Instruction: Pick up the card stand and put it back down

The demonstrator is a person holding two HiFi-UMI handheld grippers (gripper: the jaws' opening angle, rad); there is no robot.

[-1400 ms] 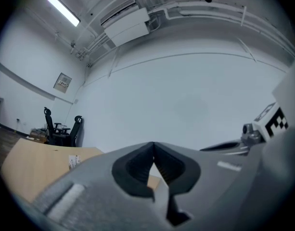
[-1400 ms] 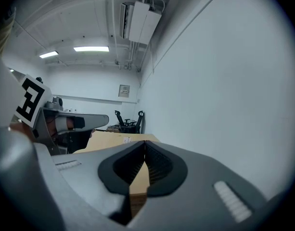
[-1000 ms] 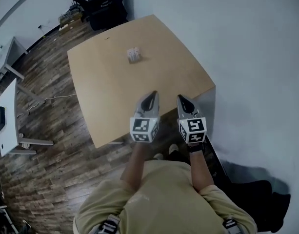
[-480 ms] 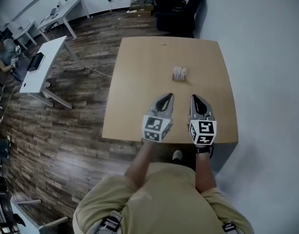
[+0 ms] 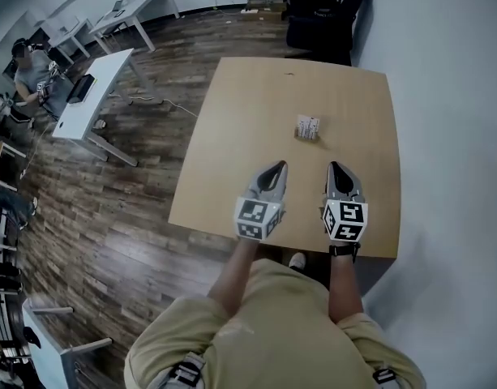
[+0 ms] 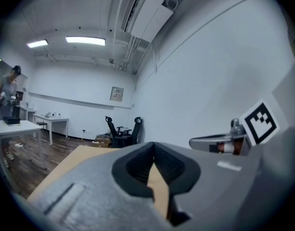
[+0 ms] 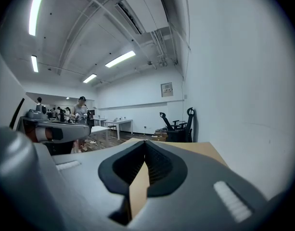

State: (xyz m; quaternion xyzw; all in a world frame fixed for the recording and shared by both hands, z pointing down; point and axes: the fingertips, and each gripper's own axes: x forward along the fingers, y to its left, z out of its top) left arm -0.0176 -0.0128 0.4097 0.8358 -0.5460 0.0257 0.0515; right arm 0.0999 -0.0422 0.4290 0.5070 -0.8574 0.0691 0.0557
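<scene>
Wooden desk [image 5: 232, 136] carries the card stand [image 5: 307, 127]. The left hand-held gripper [image 5: 276, 168] and the right hand-held gripper [image 5: 338, 168], well apart from it, are both clenched, empty.

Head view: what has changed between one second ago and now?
The person has turned to face the table squarely; the left hand-held gripper and right hand-held gripper now hang over its near edge, pointing toward the card stand. Nothing was taken or let go. The card stand stays untouched on the table; both stay shut, empty.
</scene>
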